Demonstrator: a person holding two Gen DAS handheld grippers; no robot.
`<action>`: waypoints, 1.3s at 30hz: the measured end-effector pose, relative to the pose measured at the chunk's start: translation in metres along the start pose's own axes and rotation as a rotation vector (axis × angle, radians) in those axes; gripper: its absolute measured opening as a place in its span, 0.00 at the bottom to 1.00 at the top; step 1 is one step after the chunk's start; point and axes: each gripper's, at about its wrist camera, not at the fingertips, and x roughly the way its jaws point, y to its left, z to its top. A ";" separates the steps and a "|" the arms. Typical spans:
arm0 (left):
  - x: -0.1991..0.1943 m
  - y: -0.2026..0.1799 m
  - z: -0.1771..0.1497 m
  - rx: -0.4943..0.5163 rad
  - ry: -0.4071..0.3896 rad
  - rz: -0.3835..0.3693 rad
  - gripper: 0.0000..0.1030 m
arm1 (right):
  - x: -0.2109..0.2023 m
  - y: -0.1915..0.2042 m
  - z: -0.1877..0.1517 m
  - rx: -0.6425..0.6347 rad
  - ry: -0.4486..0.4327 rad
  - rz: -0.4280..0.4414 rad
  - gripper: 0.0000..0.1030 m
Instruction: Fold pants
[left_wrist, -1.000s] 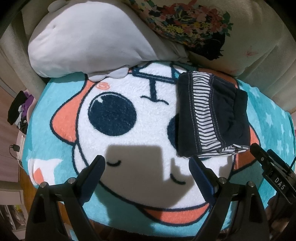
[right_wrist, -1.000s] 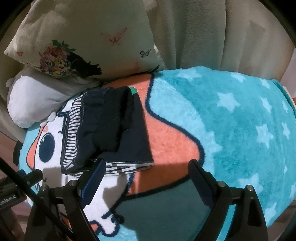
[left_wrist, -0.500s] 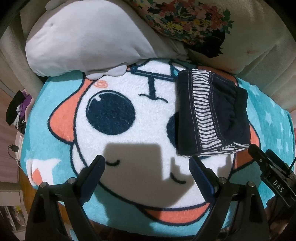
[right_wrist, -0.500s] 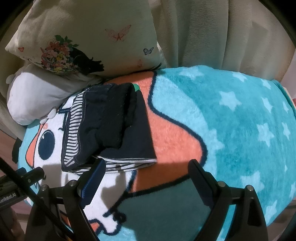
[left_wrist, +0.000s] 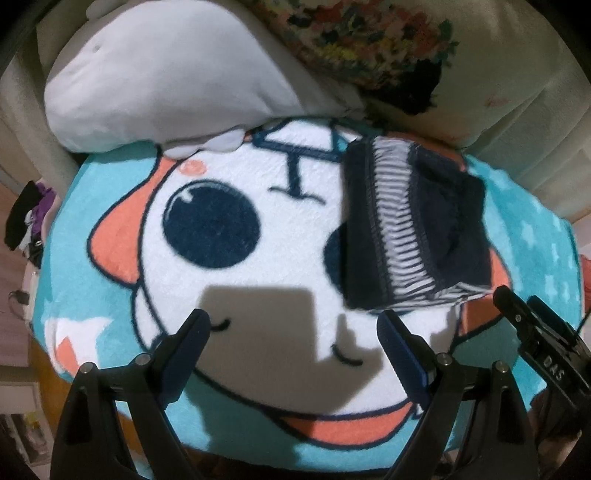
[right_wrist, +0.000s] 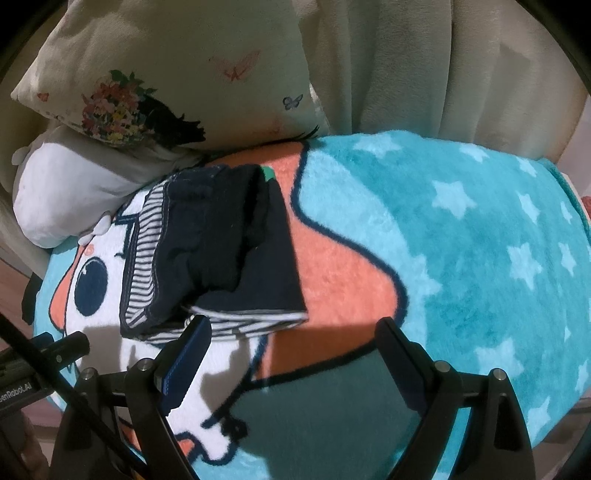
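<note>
Left wrist view: the left gripper (left_wrist: 293, 328) hangs above the blanket (left_wrist: 295, 258) with its jaws spread wide and nothing between them; its shadow falls on the white cartoon face printed on the fleece. The pants (left_wrist: 413, 225), navy with a striped panel, lie folded into a compact rectangle on the blanket, up and to the right of the left gripper and apart from it, covering part of the printed face's second eye. A white plush pillow (left_wrist: 159, 77) and a floral cushion (left_wrist: 369, 40) rest against the blanket's far edge. Right wrist view: the right gripper (right_wrist: 293, 326) is likewise released and empty. Its left finger (right_wrist: 188, 354) sits just in front of the near edge of the pants (right_wrist: 218, 243); contact cannot be confirmed. Pale drapery (right_wrist: 424, 62) hangs behind the star-patterned area.
</note>
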 end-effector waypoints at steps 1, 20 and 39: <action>-0.002 -0.003 0.003 0.012 -0.017 -0.017 0.89 | -0.001 -0.002 0.004 -0.003 -0.015 -0.002 0.89; 0.020 -0.060 0.042 0.213 -0.180 0.025 0.66 | 0.015 -0.172 0.016 0.191 -0.080 -0.426 0.88; 0.093 0.194 0.050 -0.115 -0.298 0.314 0.94 | 0.024 -0.285 0.010 0.404 -0.208 -0.364 1.00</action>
